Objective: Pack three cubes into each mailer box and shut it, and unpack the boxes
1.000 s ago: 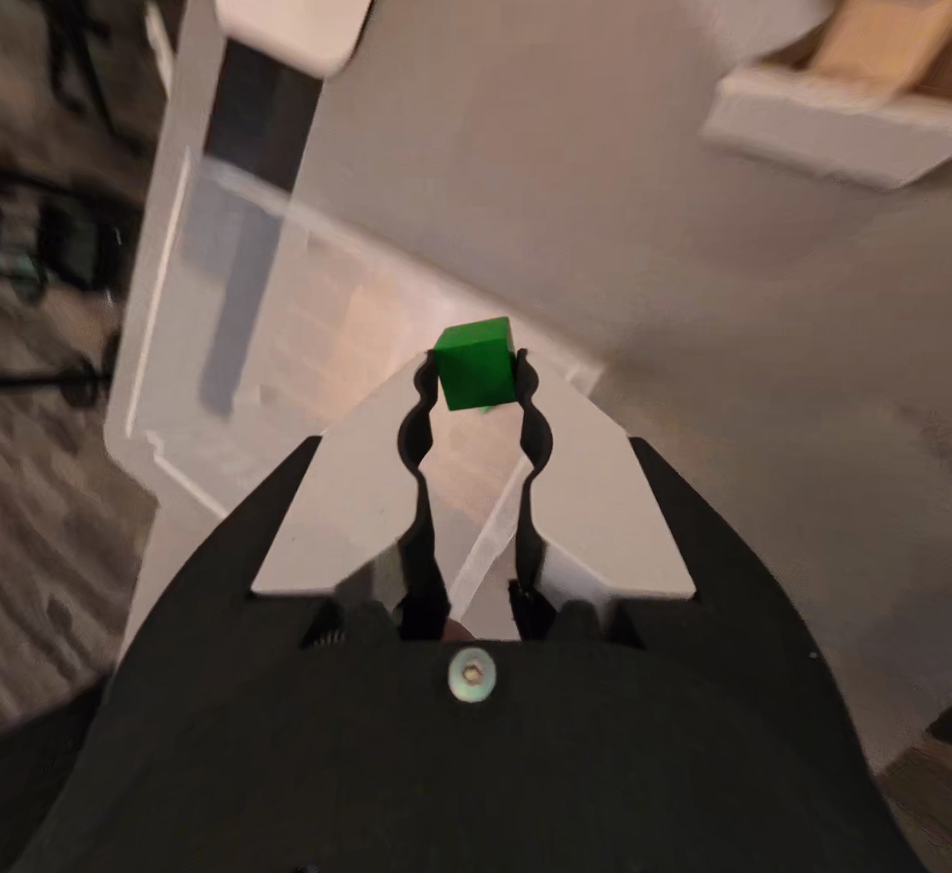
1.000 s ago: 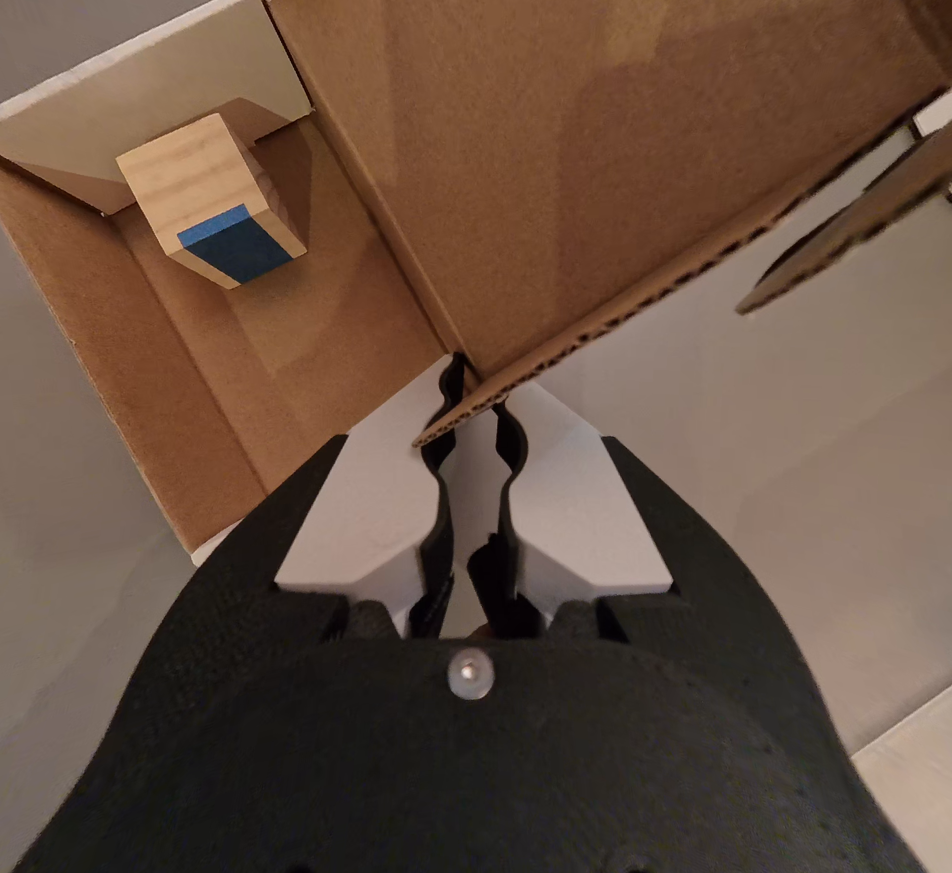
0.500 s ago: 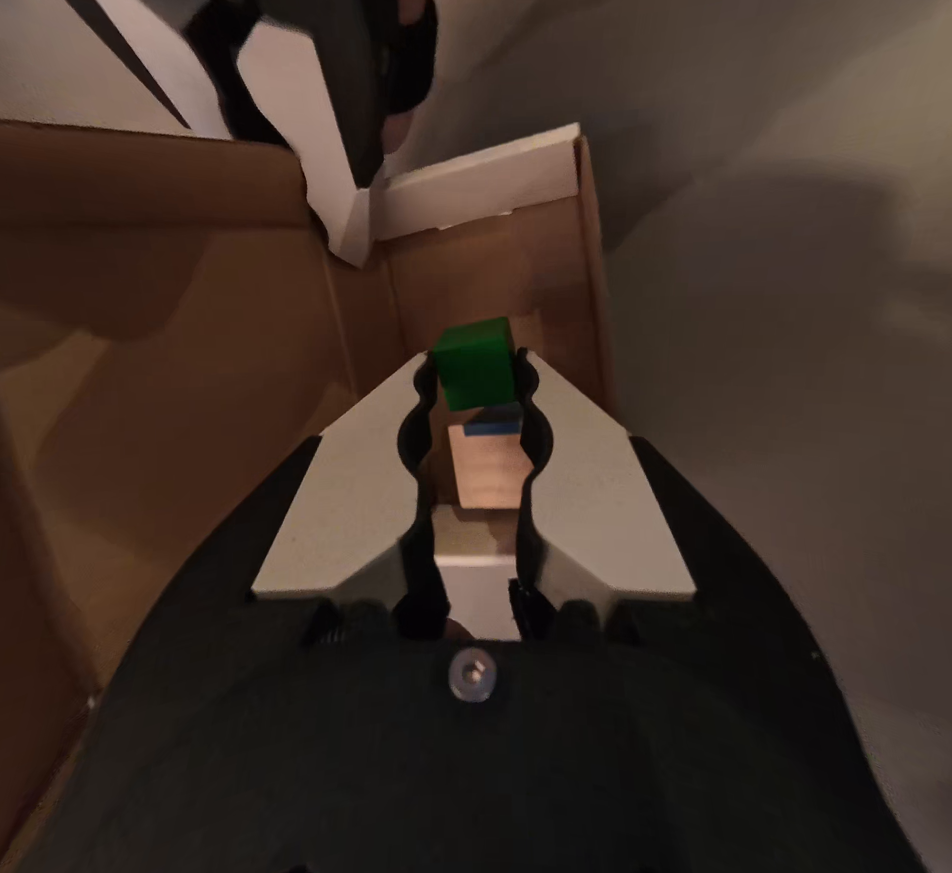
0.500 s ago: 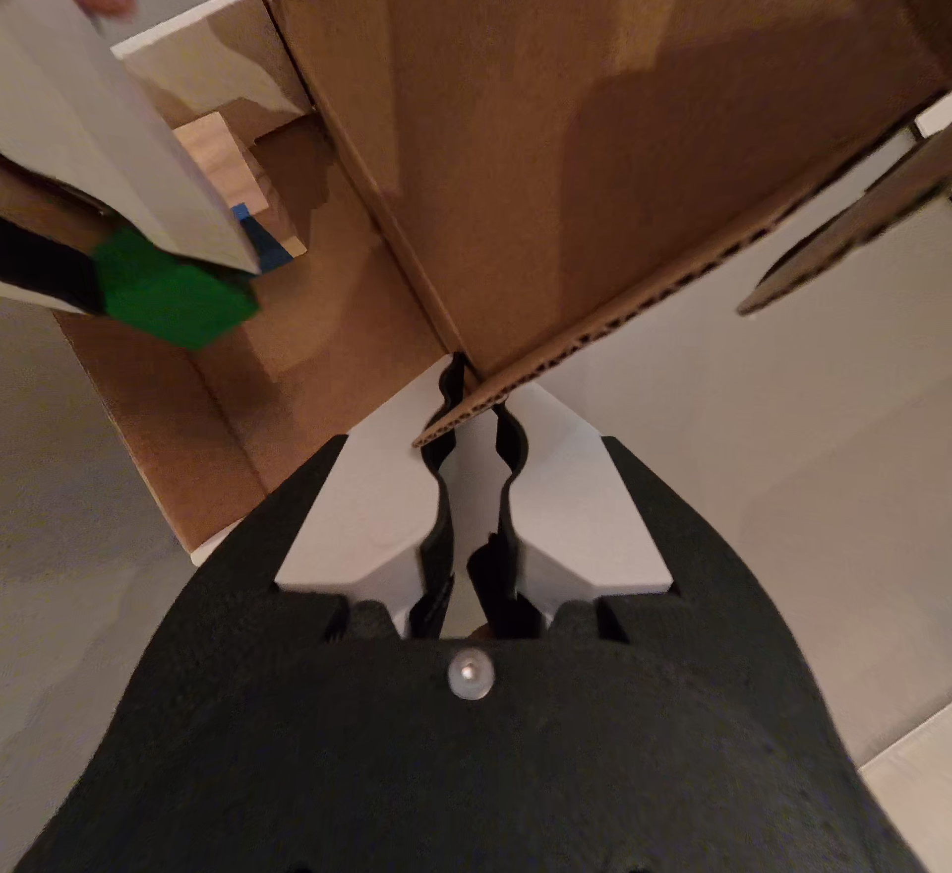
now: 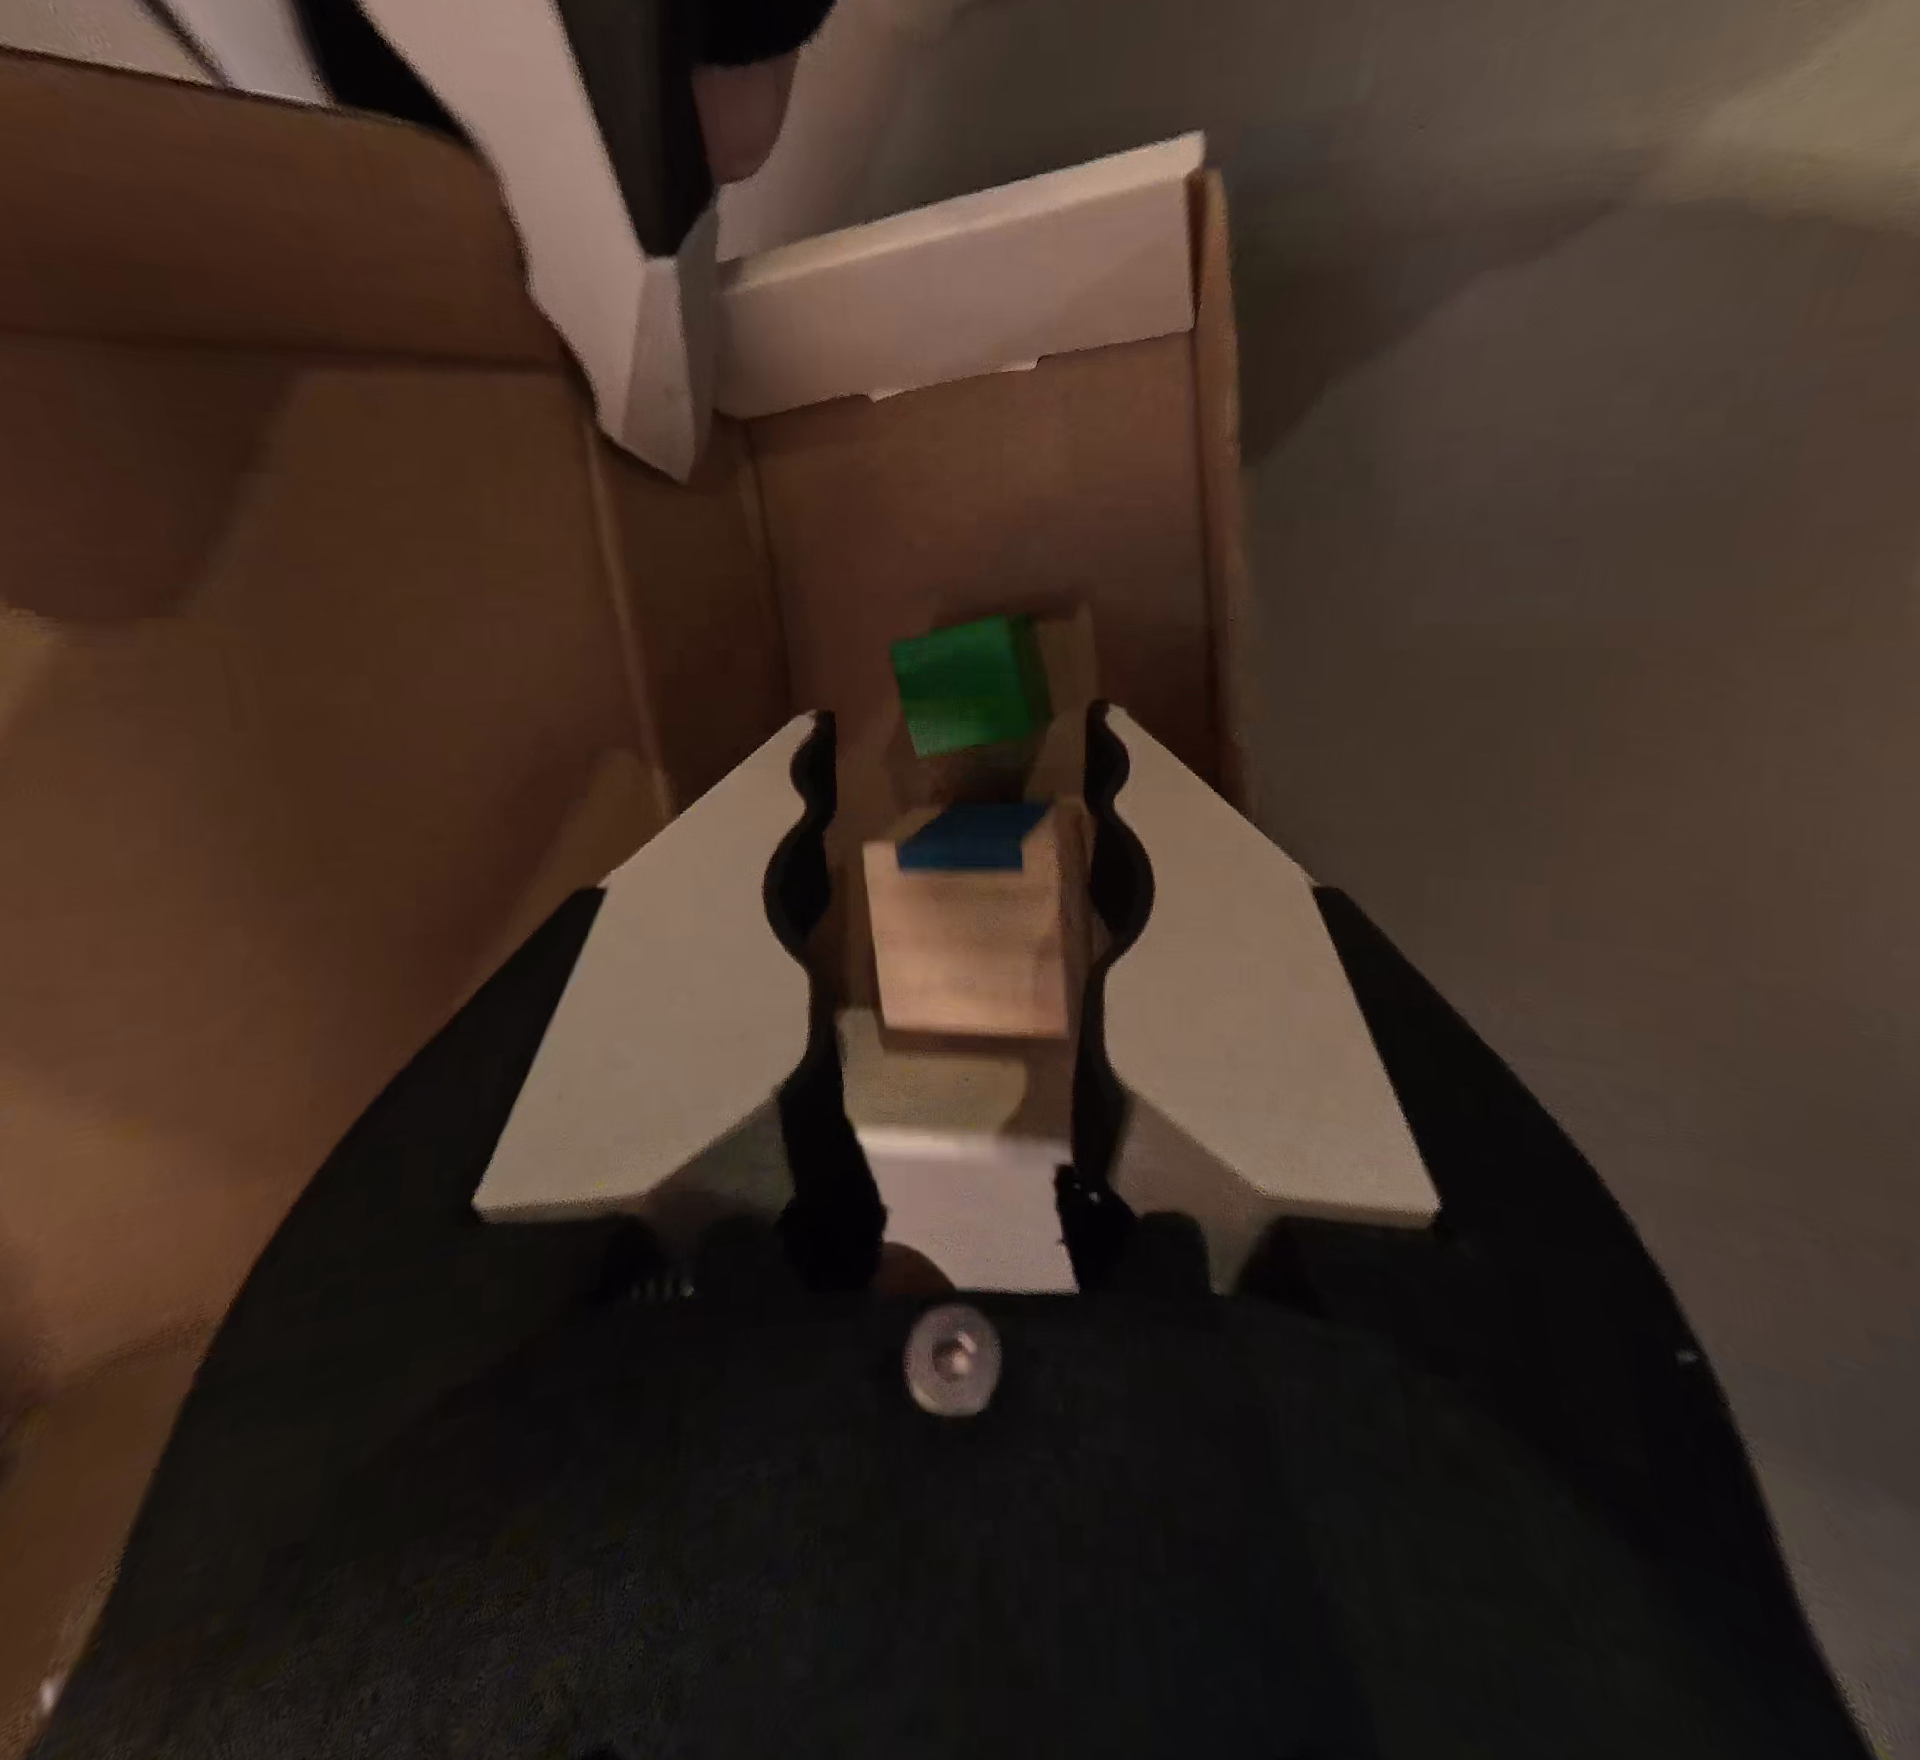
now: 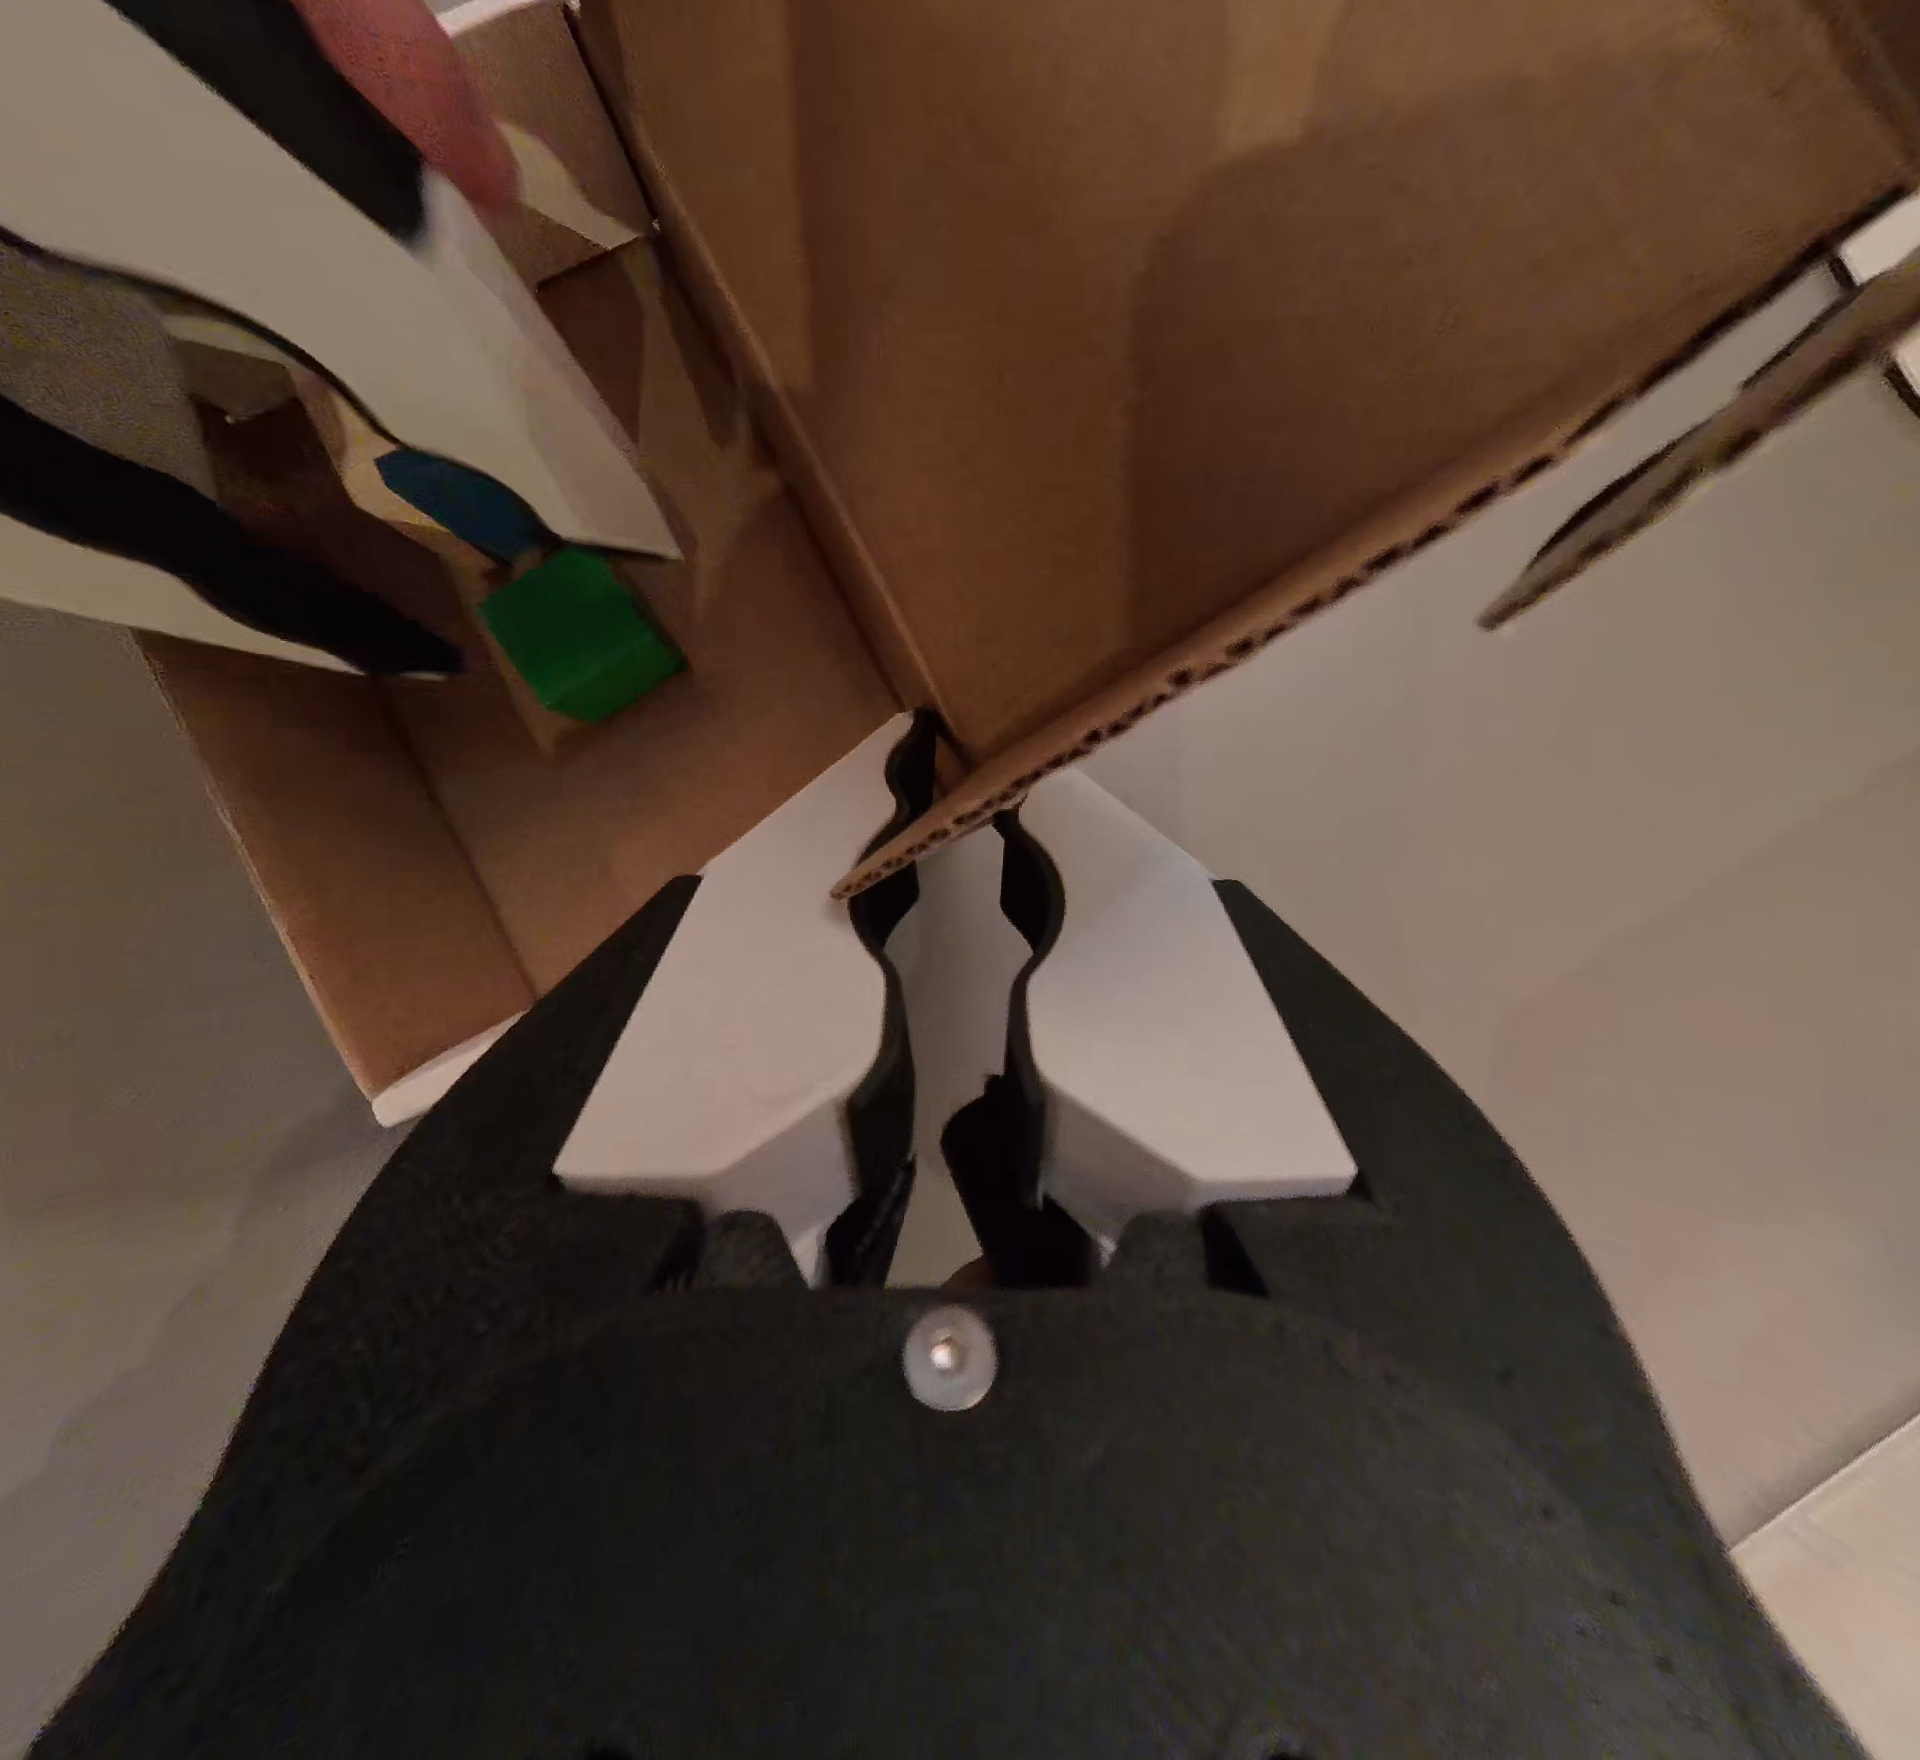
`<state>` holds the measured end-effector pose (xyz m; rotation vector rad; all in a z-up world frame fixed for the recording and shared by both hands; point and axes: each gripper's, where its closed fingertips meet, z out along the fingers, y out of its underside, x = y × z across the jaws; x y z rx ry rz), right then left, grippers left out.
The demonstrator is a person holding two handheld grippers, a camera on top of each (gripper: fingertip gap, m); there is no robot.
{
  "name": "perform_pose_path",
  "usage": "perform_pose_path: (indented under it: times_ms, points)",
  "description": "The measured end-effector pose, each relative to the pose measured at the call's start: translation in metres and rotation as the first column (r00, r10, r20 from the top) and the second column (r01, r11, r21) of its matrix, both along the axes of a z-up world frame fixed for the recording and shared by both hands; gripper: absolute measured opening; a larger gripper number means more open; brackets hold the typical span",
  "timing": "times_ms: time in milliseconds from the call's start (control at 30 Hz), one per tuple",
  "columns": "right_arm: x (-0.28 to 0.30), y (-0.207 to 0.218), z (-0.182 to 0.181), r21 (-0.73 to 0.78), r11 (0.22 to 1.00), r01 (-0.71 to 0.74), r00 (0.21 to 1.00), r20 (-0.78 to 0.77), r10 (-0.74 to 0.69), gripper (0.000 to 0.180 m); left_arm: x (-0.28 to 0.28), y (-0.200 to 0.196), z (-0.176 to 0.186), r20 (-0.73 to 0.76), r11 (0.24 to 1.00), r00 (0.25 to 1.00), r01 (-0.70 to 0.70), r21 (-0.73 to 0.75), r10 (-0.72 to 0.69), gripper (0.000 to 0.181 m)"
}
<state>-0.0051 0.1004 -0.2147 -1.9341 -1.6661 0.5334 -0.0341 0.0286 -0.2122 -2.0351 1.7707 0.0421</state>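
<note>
We see the open brown corrugated cardboard mailer box with white outer faces (image 5: pixel 977 297) resting on a pale grey tabletop (image 6: pixel 1507 1035). Its big raised lid flap (image 6: pixel 1195 256) is pinched at the lower edge by our right black-and-white two-finger gripper (image 6: pixel 951 780), whose jaws stand narrow, clamped on the cardboard. Our left black-and-white two-finger gripper (image 5: pixel 958 744) hovers over the box's inside with its jaws spread apart and nothing between them. Below it, inside the box, sits a natural wooden cube with one blue-painted face (image 5: pixel 971 931). Just beyond it, the wooden cube with a green-painted face (image 5: pixel 966 682) lies on the box floor, near the side wall, free of the fingers.
</note>
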Motion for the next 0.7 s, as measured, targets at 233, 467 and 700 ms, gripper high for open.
perform_pose_path:
  times_ms: [233,467,700]
  points:
    - [0.000,0.000,0.000,0.007,1.000,0.001,1.000,0.005,-0.001,0.007,-0.113,-0.008,0.113,0.154,0.933,0.965,-0.248,0.259,0.214,0.052]
    - [-0.001,-0.001,0.000,0.005,1.000,0.000,1.000,0.003,0.000,0.007,-0.278,0.010,0.101,0.175,0.756,0.771,-0.636,0.157,0.613,0.055]
    - [-0.001,-0.001,0.000,-0.001,1.000,-0.001,1.000,-0.002,0.001,0.007,-0.308,0.008,0.007,0.008,0.677,0.679,-0.730,-0.094,0.734,0.043]
